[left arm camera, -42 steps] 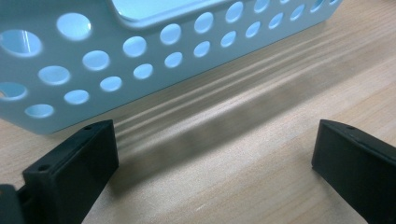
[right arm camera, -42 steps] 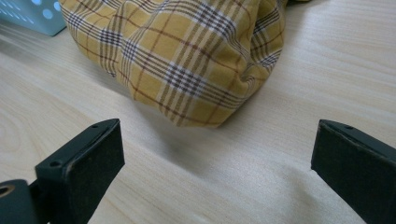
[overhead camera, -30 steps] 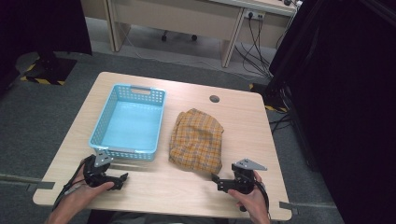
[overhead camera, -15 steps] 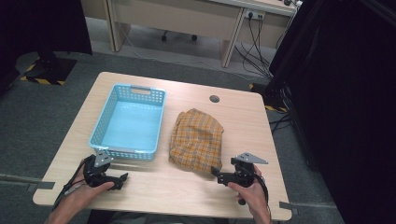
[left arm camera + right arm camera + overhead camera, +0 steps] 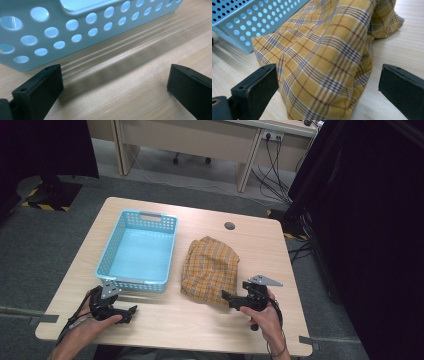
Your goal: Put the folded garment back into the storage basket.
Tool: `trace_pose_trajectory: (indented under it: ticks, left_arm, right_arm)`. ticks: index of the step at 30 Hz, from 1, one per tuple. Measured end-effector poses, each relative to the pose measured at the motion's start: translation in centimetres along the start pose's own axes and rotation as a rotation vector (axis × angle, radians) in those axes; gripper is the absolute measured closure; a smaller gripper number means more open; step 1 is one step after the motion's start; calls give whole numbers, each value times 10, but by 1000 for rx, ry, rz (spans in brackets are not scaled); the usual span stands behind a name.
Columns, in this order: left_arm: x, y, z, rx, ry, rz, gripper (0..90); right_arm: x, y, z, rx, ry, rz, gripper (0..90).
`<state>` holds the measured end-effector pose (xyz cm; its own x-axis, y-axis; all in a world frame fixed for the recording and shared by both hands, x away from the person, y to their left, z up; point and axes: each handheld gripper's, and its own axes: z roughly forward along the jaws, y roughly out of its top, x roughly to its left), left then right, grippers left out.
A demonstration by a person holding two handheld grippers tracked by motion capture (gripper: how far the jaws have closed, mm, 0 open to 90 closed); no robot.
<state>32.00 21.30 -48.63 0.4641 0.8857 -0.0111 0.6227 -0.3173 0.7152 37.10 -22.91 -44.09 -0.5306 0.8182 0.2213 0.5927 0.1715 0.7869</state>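
Resting low at the near edge of the wooden table (image 5: pixel 200 320), the left gripper (image 5: pixel 131 311) lies in the person's left hand (image 5: pixel 92 322) with its jaws spread wide and nothing between them; in the left gripper view only bare wood lies in the gap, with the perforated near wall of the blue basket (image 5: pixel 75 27) just beyond the jaw tips. Across the table's near side, the right gripper (image 5: pixel 226 296) sits in the right hand (image 5: pixel 262 312), its jaws also wide apart and closed on nothing. In the right gripper view the yellow plaid cloth (image 5: pixel 324 57) bulges into the space between the jaws, its near folded edge reaching down between them, though neither jaw is seen pressing on it. From the high view the cloth (image 5: pixel 210 267) lies crumpled on the table just right of the basket (image 5: pixel 137 247), close beside it, and the right gripper's tips sit at the cloth's near right corner. Farther back, a small round grommet (image 5: pixel 229 226) marks the tabletop, and beyond the table stands a desk (image 5: pixel 200 140) with cables (image 5: pixel 275 165) hanging behind it.
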Motion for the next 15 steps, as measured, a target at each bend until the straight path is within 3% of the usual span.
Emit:
trace_pose_trajectory:
  ticks: [15]
  left_arm:
    - [0,0,0,0,0,0,0]
  right_arm:
    - [-1,17,17,-10,40,28,28]
